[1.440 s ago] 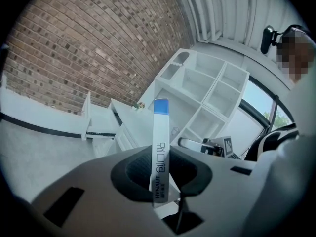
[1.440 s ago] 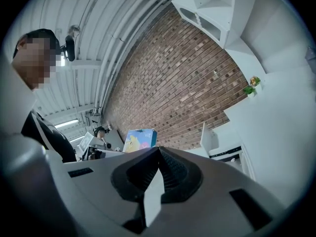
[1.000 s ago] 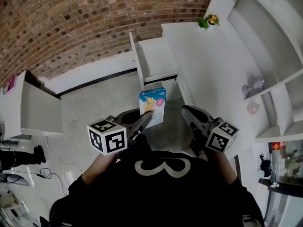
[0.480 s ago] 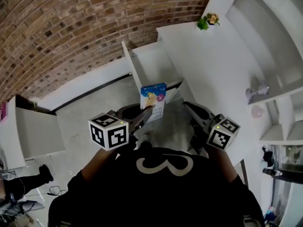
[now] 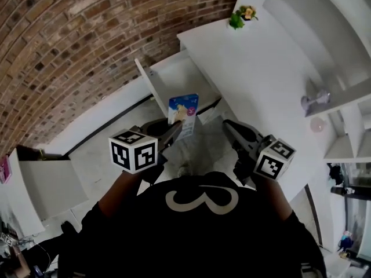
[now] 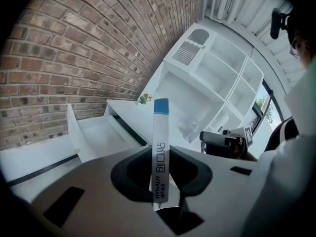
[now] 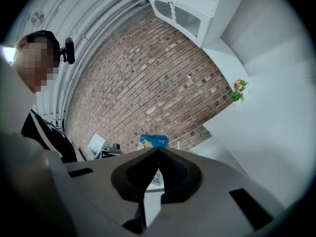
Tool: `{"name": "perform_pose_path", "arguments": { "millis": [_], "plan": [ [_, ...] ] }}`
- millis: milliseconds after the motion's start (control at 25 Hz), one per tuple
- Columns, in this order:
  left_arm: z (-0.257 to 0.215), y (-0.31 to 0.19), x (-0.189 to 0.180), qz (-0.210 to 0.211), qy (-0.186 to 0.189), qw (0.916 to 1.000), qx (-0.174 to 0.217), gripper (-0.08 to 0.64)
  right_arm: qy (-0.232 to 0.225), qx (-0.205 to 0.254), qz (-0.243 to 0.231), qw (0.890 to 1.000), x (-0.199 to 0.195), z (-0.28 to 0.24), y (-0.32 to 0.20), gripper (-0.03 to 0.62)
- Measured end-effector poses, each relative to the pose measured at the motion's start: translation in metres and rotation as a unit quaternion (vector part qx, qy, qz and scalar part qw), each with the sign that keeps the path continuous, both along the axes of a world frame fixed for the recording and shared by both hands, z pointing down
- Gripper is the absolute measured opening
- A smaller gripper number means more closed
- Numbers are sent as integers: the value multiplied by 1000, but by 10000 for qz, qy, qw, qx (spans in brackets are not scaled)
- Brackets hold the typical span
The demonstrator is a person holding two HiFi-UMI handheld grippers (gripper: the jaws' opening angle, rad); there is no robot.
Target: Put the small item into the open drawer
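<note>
Broadly, a brick wall (image 5: 69, 39) backs the scene, and a white counter (image 5: 261, 74) runs out from it on the right. An open drawer (image 5: 174, 80) stands pulled out of the unit below the counter. Its white inside looks bare, so it is ready to take something from above.

The left gripper (image 5: 174, 133) points forward and a little down toward that drawer, with its jaws clamped on the lower part of a small box (image 5: 183, 110). Gripping low keeps the box upright and leaves most of it free above the jaws, which should let it go in cleanly. The box hangs in the air near the drawer's near edge, though whether it is already over the opening is hard to tell. The carry looks nearly finished and the release not begun.

The right gripper (image 5: 229, 127) is held beside it with its jaws together on nothing, probably just kept out of the way.

The box is a thin, flat carton, white with a blue band at the top. It has a cartoon picture on its broad face and dark print down its narrow edge.
</note>
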State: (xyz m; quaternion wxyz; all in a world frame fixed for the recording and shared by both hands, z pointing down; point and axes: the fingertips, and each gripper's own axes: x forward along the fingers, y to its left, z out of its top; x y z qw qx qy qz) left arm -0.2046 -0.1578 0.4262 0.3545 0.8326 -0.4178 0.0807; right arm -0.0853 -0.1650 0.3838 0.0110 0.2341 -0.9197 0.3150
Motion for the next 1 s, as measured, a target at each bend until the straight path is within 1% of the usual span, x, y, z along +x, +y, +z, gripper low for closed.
{"name": "perform_pose_path", "arguments": {
  "millis": [80,160,240,360,480,600,720,1000],
  "plan": [
    [6,-8,0,60,-156,9999,-13,77,7,-14,43,10000,3,3,-3,9],
    [13,-16,1,145,-402,9991,-21,77,-12,-25,93,10000,8,5,-7,8],
    [19,-23,1,231,-654,9976,-42,77,-45,-31,139,9999,12,7,-12,8],
    [26,-35,3,322,-905,9953,-141,77,-107,-38,174,9998,20,10,-21,9],
    [31,-48,5,384,-1203,9917,-225,77,-194,-162,178,9995,27,16,-34,9],
    [39,-63,9,481,-1582,9859,-271,77,-258,-258,157,9992,32,17,-51,8],
    [53,-80,12,600,-1964,9780,-359,77,-283,-317,144,9990,36,18,-70,9],
    [99,-115,23,771,-2578,9611,-625,77,-227,-473,117,9986,46,30,-108,9]
  ]
}}
